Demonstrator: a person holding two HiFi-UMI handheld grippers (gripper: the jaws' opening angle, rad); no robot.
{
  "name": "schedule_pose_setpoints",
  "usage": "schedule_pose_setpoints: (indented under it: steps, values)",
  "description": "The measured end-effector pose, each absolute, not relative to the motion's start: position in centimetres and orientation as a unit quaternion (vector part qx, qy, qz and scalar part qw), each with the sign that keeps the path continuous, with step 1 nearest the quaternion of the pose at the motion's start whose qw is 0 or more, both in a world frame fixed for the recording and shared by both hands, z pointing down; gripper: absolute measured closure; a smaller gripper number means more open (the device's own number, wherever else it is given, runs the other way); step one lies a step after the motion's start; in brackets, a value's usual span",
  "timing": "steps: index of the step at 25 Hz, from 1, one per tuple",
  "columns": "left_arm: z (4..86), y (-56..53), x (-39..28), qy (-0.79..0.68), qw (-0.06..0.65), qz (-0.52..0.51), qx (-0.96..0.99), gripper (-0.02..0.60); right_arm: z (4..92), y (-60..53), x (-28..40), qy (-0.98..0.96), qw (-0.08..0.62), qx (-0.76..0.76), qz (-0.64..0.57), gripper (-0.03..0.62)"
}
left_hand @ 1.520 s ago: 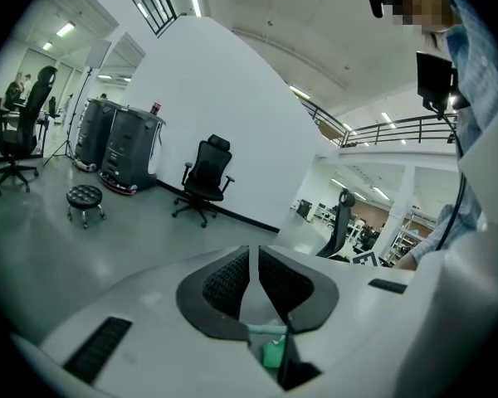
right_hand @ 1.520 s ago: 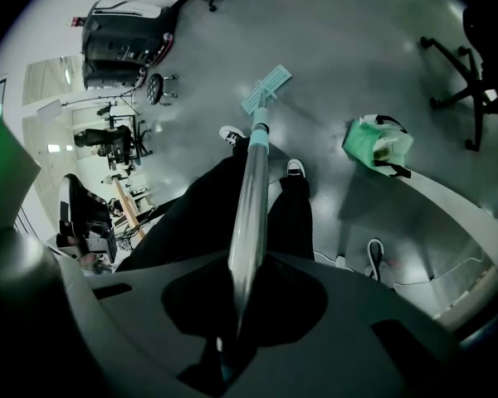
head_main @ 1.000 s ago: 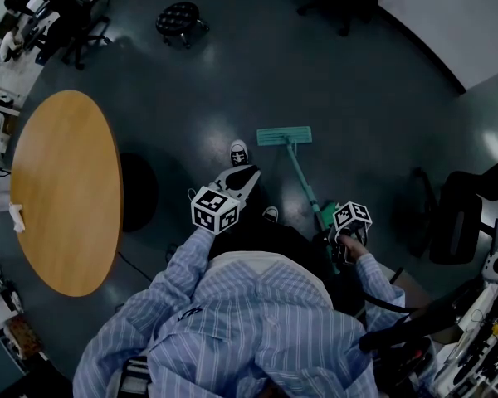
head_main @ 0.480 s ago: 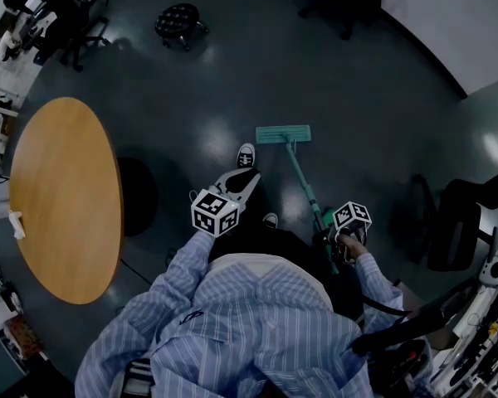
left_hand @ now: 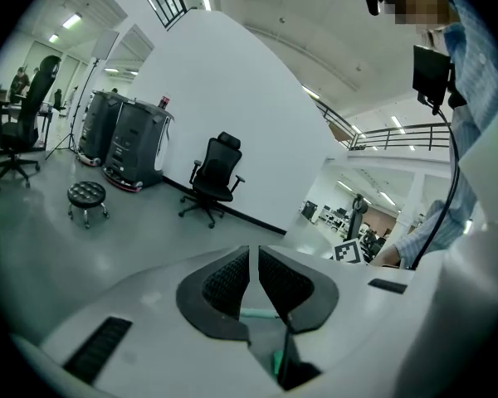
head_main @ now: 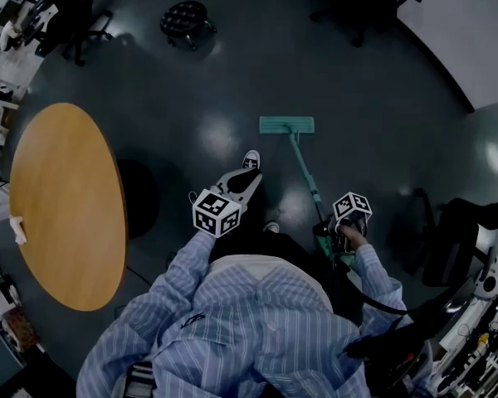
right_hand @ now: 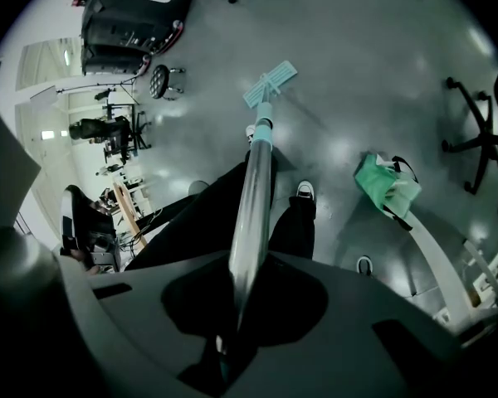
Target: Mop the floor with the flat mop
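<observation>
Right hand-held gripper (head_main: 332, 229), head view: lower right, clamped on the flat mop's handle (head_main: 303, 168). Mop head (head_main: 286, 125) lies flat on floor (head_main: 191, 81), centre frame, ahead of shoe (head_main: 251, 157). Left hand-held gripper (head_main: 247, 179) is off the handle.
Left gripper view: jaws nearly together, nothing held.
Right gripper view only: handle seated between jaws.
Rec.: head flat, even strokes, add left support.
</observation>
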State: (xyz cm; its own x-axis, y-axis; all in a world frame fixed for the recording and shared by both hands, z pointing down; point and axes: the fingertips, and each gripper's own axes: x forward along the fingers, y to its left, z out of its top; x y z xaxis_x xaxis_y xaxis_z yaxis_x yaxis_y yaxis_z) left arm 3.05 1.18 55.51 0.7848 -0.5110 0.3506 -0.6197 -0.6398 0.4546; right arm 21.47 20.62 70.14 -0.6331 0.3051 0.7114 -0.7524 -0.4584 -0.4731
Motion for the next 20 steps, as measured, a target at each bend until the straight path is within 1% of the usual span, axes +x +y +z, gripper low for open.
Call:
schedule_pose_setpoints:
  steps: [8,16,20]
  values:
    - [56.8,-5.7,1.8,-0.312,0.298,0.097,0.897,0.546,71.0,10.2,20.7,-0.408,0.344,0.276,0.799,0.540]
    - [58.0,-13.1,1.2,-0.303,0.313,0.094,0.895,0.546,71.7,-1.4,20.1,-0.408,0.382,0.275,0.782,0.540]
    - [58.8,-16.5,1.0,-0.288,0.323,0.093,0.897,0.546,72.4,-8.3,19.1,-0.414,0.381,0.280,0.778,0.540]
